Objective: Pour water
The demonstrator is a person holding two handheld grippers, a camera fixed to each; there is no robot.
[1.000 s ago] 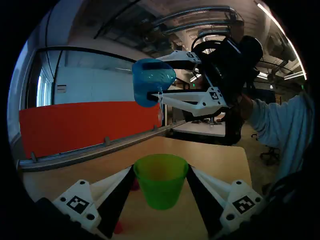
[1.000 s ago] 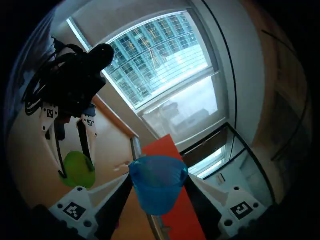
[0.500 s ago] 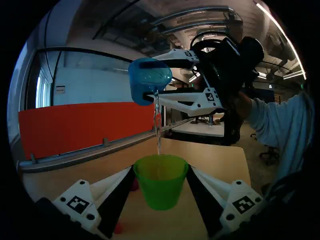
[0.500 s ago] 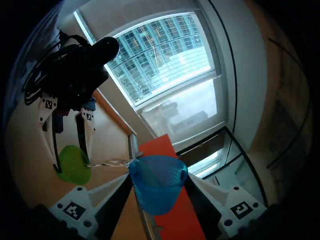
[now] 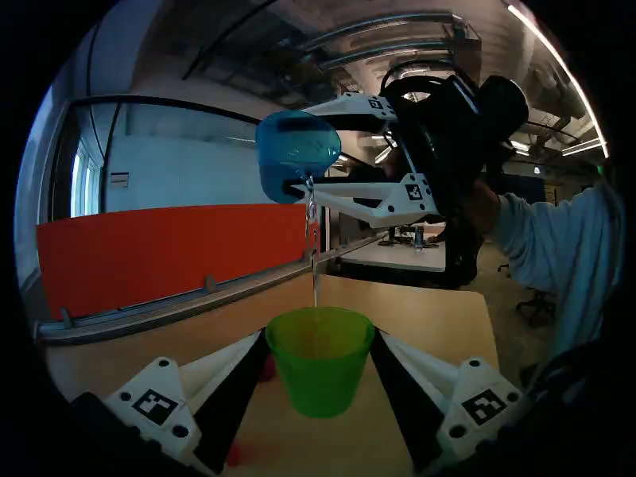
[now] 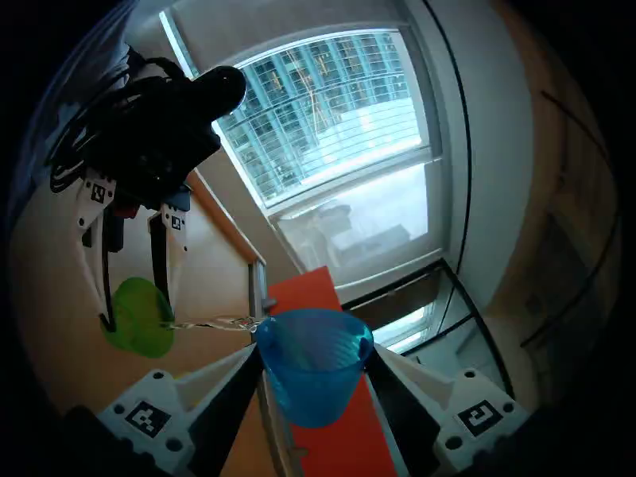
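In the left gripper view my left gripper [image 5: 319,362] is shut on a green cup [image 5: 319,359], held upright over the wooden table [image 5: 445,310]. Above it the right gripper [image 5: 306,155] holds a blue cup [image 5: 296,163] tipped on its side, and a thin stream of water [image 5: 312,246] falls from its rim into the green cup. In the right gripper view my right gripper [image 6: 314,374] is shut on the blue cup [image 6: 314,378]. There the water stream [image 6: 211,323] runs toward the green cup [image 6: 137,316], which sits between the left gripper's fingers [image 6: 163,254].
An orange panel [image 5: 167,246] with a metal rail [image 5: 191,290] borders the table's far side. A person's sleeve [image 5: 556,246] reaches in from the right. Other desks [image 5: 405,254] stand beyond the table. A large window with blinds [image 6: 334,127] shows in the right gripper view.
The blue cup has tipped further and risen slightly. Water that only dribbled at the rim a second ago now runs in a steady stream into the green cup.
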